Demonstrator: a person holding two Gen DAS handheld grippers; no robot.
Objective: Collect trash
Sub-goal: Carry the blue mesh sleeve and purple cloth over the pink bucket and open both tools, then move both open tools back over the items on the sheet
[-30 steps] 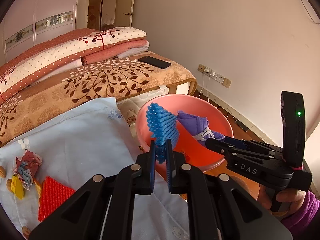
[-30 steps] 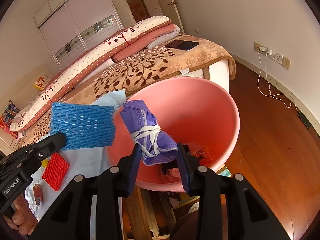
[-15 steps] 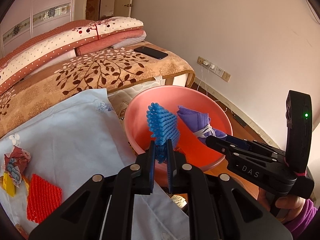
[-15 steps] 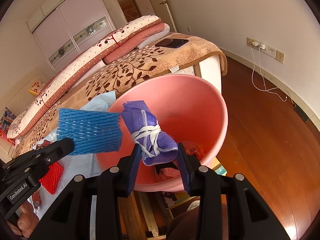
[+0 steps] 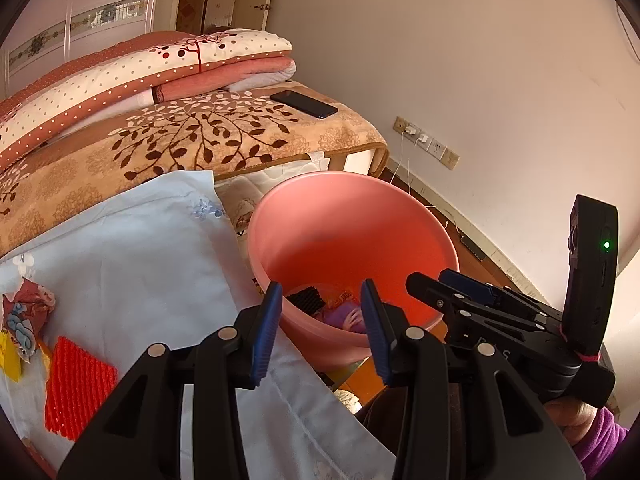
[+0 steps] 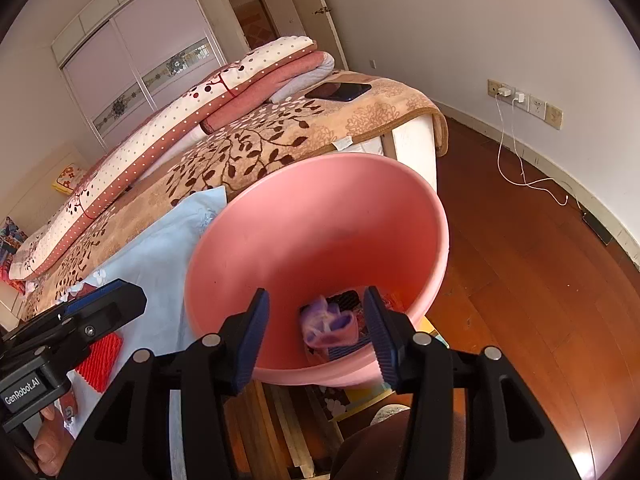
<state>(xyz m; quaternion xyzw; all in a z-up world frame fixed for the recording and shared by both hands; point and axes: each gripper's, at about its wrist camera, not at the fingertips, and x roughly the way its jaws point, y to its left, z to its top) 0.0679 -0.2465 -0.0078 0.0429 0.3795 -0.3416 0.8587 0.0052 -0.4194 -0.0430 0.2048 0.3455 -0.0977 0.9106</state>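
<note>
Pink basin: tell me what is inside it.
The pink basin holds a purple bundle tied with white string, a black ridged piece and some orange-red wrappers. Its near wall and both grippers' fingers cover the rest of its bottom.

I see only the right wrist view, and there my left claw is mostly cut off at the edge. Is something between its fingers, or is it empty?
Observer: It is empty. The left claw hangs over the near rim of the pink basin. Its jaws have just been opening, and nothing is between the pads.
Operator: Good. On the sheet I see only a red piece. Is there other trash?
Observer: Yes. Left of the red foam net, a crumpled colourful wrapper lies on the light blue sheet.
</note>
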